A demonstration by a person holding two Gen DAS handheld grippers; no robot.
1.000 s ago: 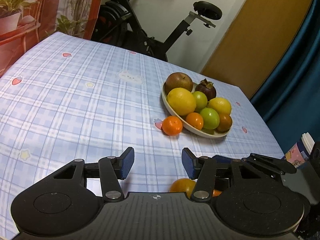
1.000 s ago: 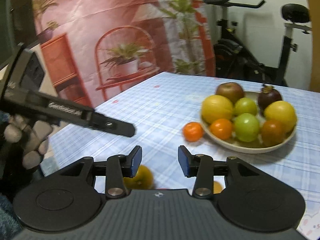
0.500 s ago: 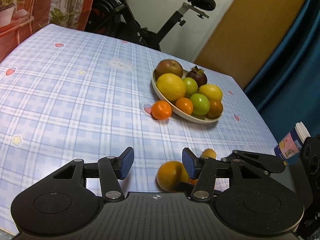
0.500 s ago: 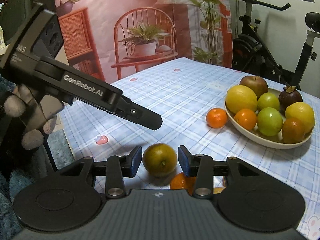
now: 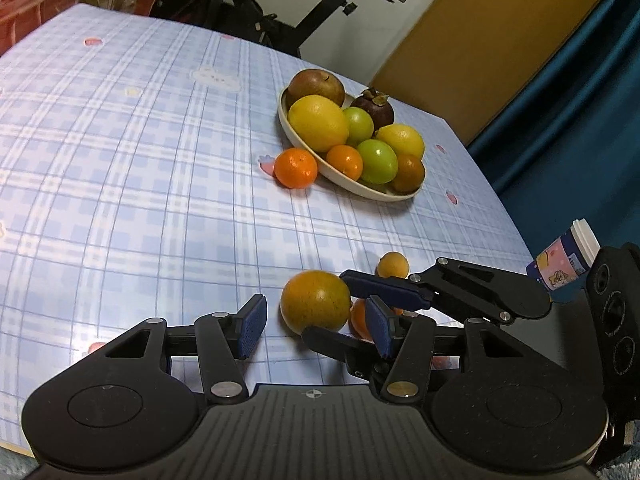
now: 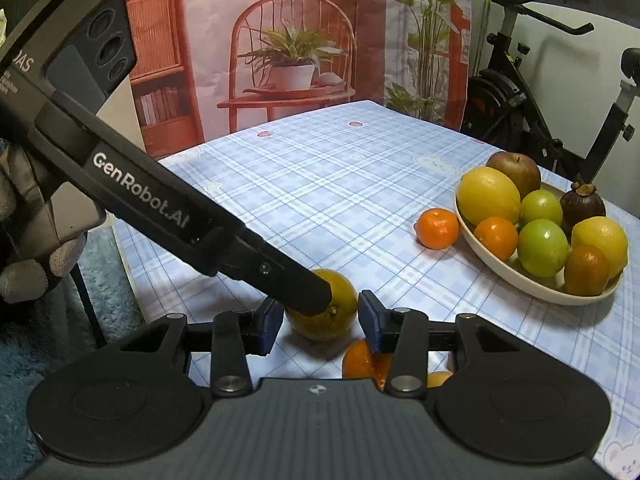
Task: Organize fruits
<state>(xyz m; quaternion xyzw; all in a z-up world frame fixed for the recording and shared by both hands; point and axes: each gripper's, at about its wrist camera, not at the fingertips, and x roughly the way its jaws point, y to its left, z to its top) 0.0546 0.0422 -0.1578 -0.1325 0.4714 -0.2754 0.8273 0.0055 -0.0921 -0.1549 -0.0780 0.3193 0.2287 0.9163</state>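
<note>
A large yellow-orange orange lies on the checked cloth near the table's front edge. My right gripper has the orange between its blue pads; its jaws are opening and the pads stand just off the peel. My left gripper is open right behind the same fruit, and one of its fingers lies across the top of the orange. Two smaller oranges sit close by. A cream bowl holds several fruits, with a mandarin beside it.
A printed paper cup stands at the table's right edge. An exercise bike and a curtain are behind the table. A gloved hand holds the left gripper beyond the left edge.
Both grippers have tipped down and closed in on the large orange, which now sits between the right pads. The left gripper's finger has come across onto it.
</note>
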